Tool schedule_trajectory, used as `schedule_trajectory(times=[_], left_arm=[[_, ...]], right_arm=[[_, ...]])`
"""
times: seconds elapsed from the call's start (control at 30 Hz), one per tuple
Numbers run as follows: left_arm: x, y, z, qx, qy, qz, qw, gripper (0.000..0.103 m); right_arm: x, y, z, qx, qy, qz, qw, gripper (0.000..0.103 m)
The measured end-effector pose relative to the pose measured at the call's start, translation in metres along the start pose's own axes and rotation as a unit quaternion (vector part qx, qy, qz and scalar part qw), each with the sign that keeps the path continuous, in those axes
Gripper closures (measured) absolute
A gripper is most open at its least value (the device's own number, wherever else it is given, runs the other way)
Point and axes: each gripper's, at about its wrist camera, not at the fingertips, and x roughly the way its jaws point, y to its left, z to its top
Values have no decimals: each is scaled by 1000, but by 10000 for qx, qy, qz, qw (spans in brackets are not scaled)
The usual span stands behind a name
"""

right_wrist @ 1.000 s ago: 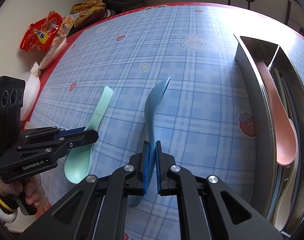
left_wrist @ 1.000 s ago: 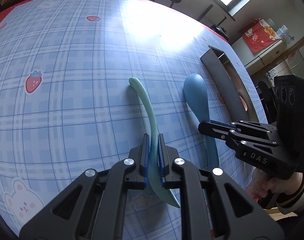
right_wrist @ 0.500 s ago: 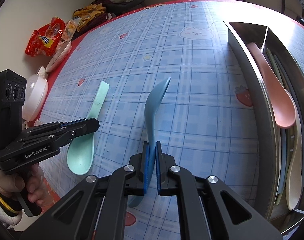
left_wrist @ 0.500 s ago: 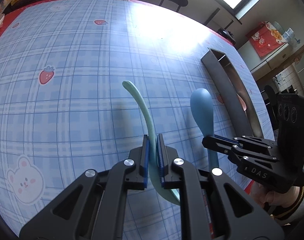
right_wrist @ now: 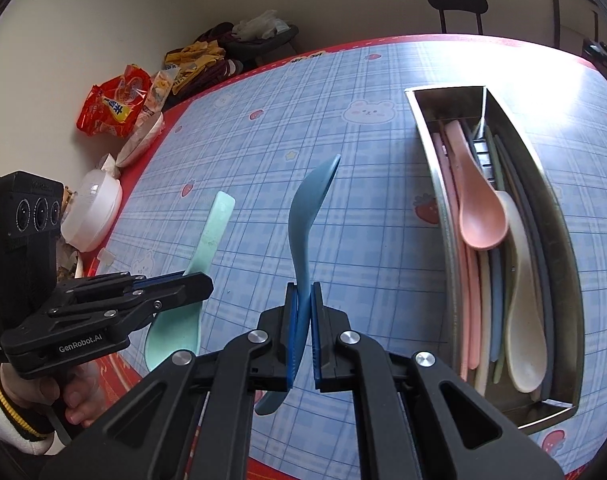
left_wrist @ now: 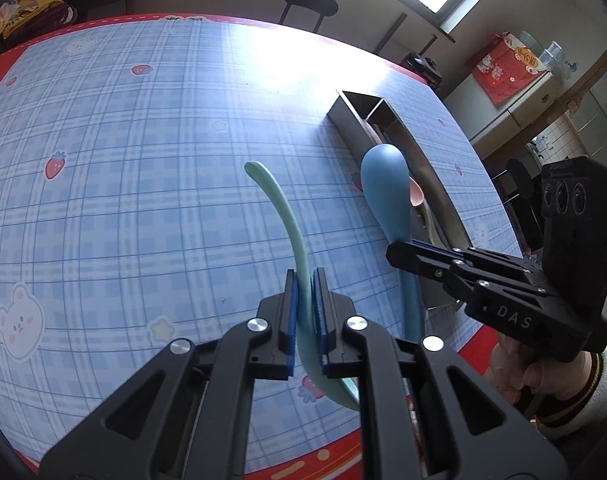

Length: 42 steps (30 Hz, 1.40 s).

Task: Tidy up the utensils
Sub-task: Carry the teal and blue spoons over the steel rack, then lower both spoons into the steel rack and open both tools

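Left black two-finger tool (left_wrist: 303, 300) clamped, pitched steeply down. Right black tool (right_wrist: 302, 312) likewise clamped, side by side. A cuffed hand (right_wrist: 47, 396) grips each handle.

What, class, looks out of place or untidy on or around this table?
Snack packets and a white bowl crowd the table's far left edge, away from the metal utensil tray. In the tray, a pink spoon and a cream spoon lie loosely across flatter utensils. Nothing looks spilled or broken.
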Motion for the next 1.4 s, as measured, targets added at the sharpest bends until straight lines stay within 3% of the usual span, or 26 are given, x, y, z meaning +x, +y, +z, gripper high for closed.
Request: schedule_trajectory(times=[0.27, 0.63, 0.97, 1.4], left_arm=[[16, -66, 25, 168, -114, -143, 9997, 91], [68, -128, 68, 387, -84, -99, 9992, 91], [105, -134, 97, 392, 75, 63, 9992, 91], [129, -126, 115, 397, 231, 85, 9989, 91]], right_arm=[[-40, -58, 8, 91, -228, -255, 9994, 96], [-46, -104, 13, -210, 46, -500, 9985, 96], [-29, -102, 25, -671, 317, -665, 9950, 96], [-13, -99, 30, -588, 441, -676, 9950, 96]])
